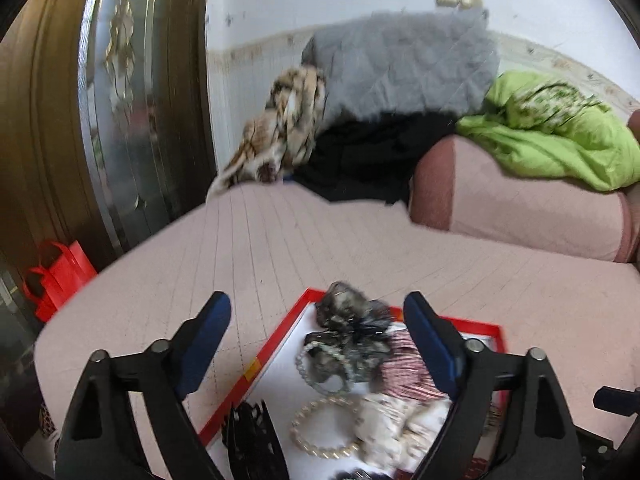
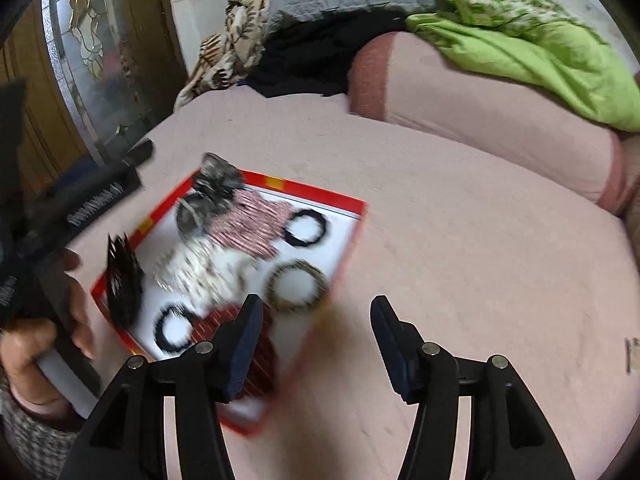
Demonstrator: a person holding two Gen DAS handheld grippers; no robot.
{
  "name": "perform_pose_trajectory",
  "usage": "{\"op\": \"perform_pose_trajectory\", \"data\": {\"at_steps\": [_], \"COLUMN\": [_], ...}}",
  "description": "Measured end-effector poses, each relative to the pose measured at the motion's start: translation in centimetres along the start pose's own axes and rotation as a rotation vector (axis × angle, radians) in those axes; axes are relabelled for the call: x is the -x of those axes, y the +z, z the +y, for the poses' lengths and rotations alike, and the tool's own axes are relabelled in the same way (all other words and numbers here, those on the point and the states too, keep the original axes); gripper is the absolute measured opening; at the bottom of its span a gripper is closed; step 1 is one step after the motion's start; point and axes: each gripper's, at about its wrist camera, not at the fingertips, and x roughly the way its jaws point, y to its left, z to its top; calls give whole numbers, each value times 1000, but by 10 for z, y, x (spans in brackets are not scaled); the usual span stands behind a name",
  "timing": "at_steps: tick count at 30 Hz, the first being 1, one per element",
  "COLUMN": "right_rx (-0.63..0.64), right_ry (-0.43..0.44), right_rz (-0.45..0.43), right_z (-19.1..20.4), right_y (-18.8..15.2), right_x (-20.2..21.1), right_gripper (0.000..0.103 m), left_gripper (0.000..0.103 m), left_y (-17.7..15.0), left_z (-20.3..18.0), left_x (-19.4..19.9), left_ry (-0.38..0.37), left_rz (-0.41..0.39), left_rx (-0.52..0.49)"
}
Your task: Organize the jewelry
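Note:
A red-rimmed white tray (image 1: 280,334) (image 2: 358,220) lies on the pink bed and holds jewelry and hair accessories. In the left wrist view I see a pearl bracelet (image 1: 316,428), a grey-black scrunchie (image 1: 348,320), a red-striped scrunchie (image 1: 404,376), a white scrunchie (image 1: 388,428) and a black claw clip (image 1: 252,436). The right wrist view shows black hair ties (image 2: 306,227) (image 2: 174,328) and a brown beaded ring (image 2: 296,286). My left gripper (image 1: 318,324) is open over the tray. My right gripper (image 2: 316,326) is open and empty at the tray's near right edge.
The bed's pink cover (image 2: 460,260) stretches to the right. A pink bolster (image 1: 516,208), green quilt (image 1: 560,144), grey quilt (image 1: 400,64) and patterned cloth (image 1: 280,132) lie behind. A wooden door (image 1: 60,120) and red bag (image 1: 60,276) are left.

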Motion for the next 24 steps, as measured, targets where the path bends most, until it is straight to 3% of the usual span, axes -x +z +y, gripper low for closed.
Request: {"op": "perform_pose_trajectory", "data": {"at_steps": [2, 5, 11, 15, 19, 24], "right_rx": [-11, -34, -77, -86, -95, -65], "right_ry": [-18, -29, -39, -61, -75, -83], "right_rz": [-3, 3, -9, -29, -45, -58], "right_z": [-11, -26, -43, -47, -49, -42], "right_y": [-9, -23, -51, -62, -73, -83], "right_x": [11, 23, 46, 63, 79, 87], "right_gripper": [67, 67, 67, 67, 69, 71], "left_gripper": [98, 100, 101, 101, 101, 101], "left_y": [-3, -10, -15, -15, -19, -28], "left_z": [-7, -15, -21, -21, -17, -15], "left_x": [26, 63, 112, 135, 157, 174], "left_ry": [13, 36, -33, -40, 39, 127], "left_rz": [-38, -63, -5, 17, 5, -33], "left_rx": [-14, -35, -7, 41, 89, 73]}}
